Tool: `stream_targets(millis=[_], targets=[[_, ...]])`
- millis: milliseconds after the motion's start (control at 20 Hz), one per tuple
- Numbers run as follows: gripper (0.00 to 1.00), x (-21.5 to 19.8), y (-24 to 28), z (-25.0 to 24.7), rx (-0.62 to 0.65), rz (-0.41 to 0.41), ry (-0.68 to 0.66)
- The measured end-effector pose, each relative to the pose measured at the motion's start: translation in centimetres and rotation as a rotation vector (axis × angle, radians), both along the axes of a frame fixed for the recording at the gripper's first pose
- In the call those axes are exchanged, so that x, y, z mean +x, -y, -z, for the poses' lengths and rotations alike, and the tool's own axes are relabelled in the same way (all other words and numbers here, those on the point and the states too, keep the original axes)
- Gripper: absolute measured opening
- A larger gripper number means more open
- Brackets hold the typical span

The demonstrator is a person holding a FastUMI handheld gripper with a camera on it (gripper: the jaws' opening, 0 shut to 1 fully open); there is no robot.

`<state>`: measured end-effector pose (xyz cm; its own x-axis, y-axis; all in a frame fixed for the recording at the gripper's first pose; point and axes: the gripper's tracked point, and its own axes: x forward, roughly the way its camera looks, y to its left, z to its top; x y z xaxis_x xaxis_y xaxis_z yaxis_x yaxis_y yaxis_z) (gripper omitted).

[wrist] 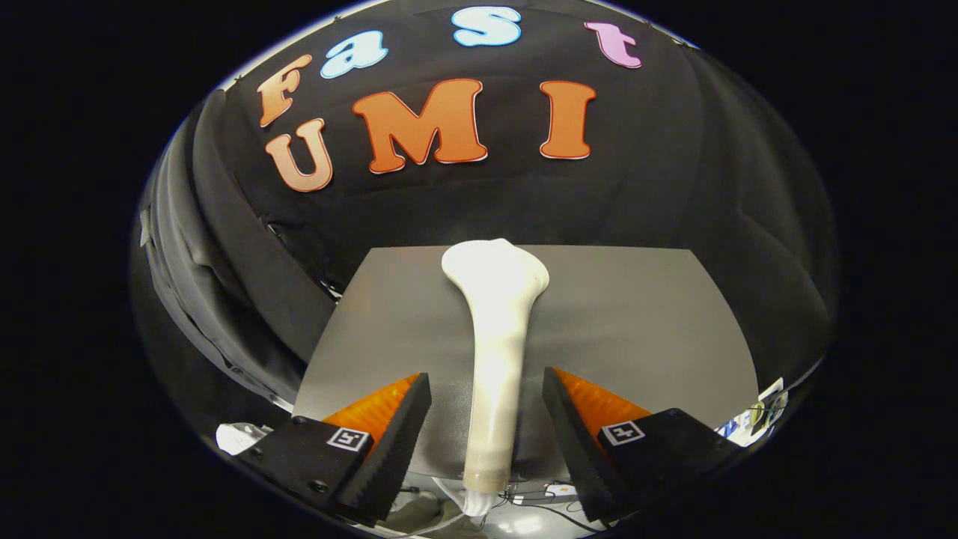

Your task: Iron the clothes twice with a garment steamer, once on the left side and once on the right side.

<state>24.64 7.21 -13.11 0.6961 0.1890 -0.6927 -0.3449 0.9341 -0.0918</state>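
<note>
The gripper (486,419) has two wedge-shaped fingers (389,442) faced with ribbed foam pads (569,427), their inner surfaces finely grooved. Each finger sits on a flat block-like mount carrying a small square black-and-white marker (349,439) on top. Round screw heads (322,486) show on the left mount.

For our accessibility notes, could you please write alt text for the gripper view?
A white garment steamer lies lengthwise on a grey board, its handle running between the open tongs, neither finger touching it. Its wide head points away toward the black cloth wall beyond.
</note>
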Motion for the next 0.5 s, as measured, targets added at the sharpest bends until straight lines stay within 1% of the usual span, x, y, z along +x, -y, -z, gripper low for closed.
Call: stream_targets(millis=[250, 400, 500], targets=[[0.78, 0.8, 0.4, 1.3, 0.003, -0.008, -0.032], [0.71, 1.5, 0.3, 1.8, 0.005, -0.010, -0.047], [0.61, 1.8, 0.3, 1.9, 0.009, -0.008, -0.048]])
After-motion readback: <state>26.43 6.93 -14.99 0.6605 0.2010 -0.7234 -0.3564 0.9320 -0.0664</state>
